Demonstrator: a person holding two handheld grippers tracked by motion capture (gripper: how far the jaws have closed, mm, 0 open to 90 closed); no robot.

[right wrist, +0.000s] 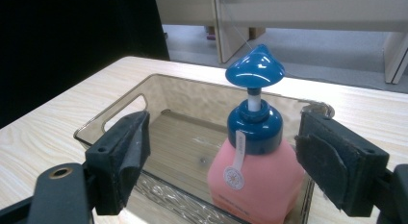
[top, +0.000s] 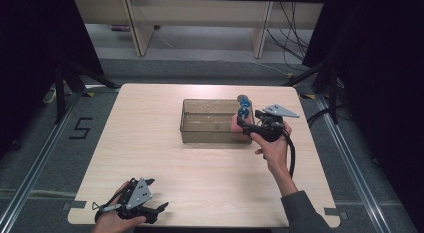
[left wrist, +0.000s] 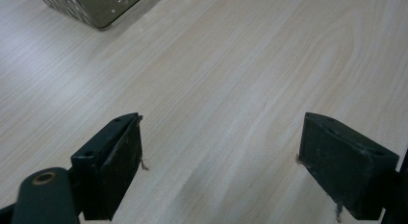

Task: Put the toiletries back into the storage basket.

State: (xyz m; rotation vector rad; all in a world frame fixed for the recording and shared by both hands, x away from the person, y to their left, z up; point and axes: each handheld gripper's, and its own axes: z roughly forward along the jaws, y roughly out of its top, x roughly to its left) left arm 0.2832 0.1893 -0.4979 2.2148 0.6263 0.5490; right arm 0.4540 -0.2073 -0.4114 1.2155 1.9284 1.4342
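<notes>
1. The pink pump bottle (right wrist: pixel 255 176) stands inside the bin (top: pixel 192 130) on the desk (top: pixel 150 158).
2. Right hand-held gripper (right wrist: pixel 223 161): spread, flanking the bottle.
3. Left hand-held gripper (left wrist: pixel 221 161): spread over bare desk.

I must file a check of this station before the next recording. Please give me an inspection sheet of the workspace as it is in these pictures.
Surface: light wooden table, bare apart from the items below; black tape tabs at its near corners.
Job's things: clear brownish plastic bin at centre-right; pink pump bottle with blue pump head upright inside the bin's right end.
Clutter: nothing seen.
Grippers: left gripper at the near left edge, jaws open over bare wood; right gripper at the bin, jaws open either side of the bottle, not touching it.
Cables: black cable trails from the right gripper; loose cables on the floor behind.
Surroundings: dark curtains, grey floor marked "5", wooden furniture legs behind.
</notes>
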